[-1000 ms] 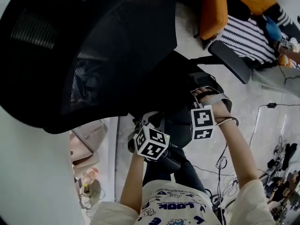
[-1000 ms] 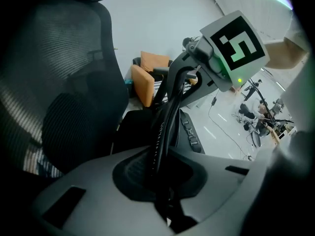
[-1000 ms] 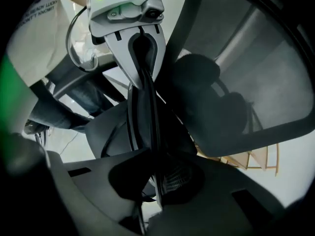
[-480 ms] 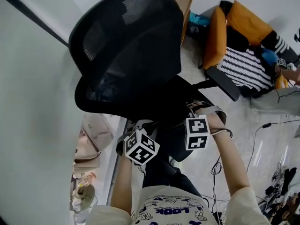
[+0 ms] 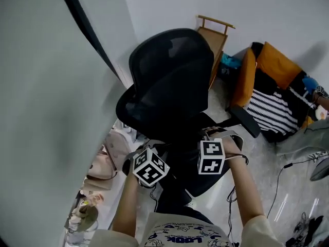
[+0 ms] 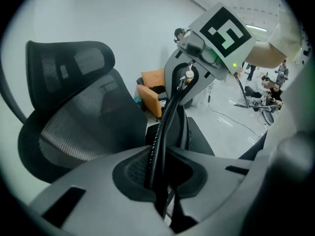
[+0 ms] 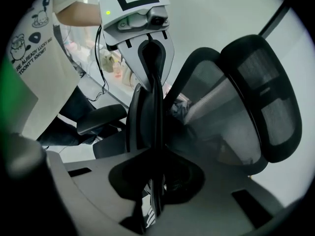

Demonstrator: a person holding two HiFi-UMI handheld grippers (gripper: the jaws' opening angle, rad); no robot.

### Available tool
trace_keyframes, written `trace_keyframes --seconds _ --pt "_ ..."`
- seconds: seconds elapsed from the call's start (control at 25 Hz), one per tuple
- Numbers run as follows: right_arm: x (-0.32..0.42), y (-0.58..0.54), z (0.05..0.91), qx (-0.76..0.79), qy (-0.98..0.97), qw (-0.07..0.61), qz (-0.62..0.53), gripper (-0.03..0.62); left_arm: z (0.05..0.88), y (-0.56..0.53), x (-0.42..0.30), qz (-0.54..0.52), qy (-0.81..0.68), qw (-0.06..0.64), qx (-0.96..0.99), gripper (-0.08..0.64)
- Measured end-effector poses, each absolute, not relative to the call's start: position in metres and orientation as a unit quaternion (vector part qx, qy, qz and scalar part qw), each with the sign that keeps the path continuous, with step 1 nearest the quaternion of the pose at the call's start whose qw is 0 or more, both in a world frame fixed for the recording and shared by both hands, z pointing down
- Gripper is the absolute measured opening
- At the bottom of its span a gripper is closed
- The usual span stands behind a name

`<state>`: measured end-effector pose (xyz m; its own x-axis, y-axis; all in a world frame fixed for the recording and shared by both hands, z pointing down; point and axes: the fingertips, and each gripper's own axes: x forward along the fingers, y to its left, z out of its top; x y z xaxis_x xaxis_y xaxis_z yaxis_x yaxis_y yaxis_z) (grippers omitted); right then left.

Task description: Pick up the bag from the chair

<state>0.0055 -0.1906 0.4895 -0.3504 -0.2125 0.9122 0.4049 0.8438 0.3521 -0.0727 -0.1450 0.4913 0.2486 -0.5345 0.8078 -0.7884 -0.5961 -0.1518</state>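
Observation:
A black bag strap (image 6: 166, 117) runs taut between my two grippers, over the seat of a black mesh office chair (image 5: 169, 81). My left gripper (image 6: 158, 173) is shut on one end of the strap. At the other end my right gripper (image 7: 155, 176) is shut on the same strap (image 7: 156, 107). In the head view the left gripper (image 5: 150, 164) and right gripper (image 5: 212, 151) sit close together in front of the chair seat. The bag's dark body (image 5: 181, 153) between them blends with the seat, so its outline is hard to make out.
A grey wall fills the left. Pink bags (image 5: 105, 156) lie on the floor beside it. A wooden frame (image 5: 213, 30) stands behind the chair, an orange seat with striped cloth (image 5: 267, 94) at right. The chair's armrest (image 5: 244, 121) juts right. Cables (image 5: 288, 163) cross the floor.
The head view has pulled back, so the whole chair back now shows and looks smaller. Both grippers stay side by side, shut on the strap, and sit slightly lower and further left in the picture.

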Motion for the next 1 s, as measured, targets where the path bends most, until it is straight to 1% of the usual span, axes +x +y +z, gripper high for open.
trace_keyframes --seconds 0.4,1.0 --pt "-0.021 -0.152 0.439 -0.073 -0.778 0.537 -0.316 0.058 0.441 -0.106 -0.099 0.453 -0.458 0.118 0.756 0.041" --pt "-0.014 -0.112 0.394 -0.075 -0.774 0.515 -0.361 0.06 0.399 -0.065 -0.092 0.464 -0.47 0.108 0.743 0.043"
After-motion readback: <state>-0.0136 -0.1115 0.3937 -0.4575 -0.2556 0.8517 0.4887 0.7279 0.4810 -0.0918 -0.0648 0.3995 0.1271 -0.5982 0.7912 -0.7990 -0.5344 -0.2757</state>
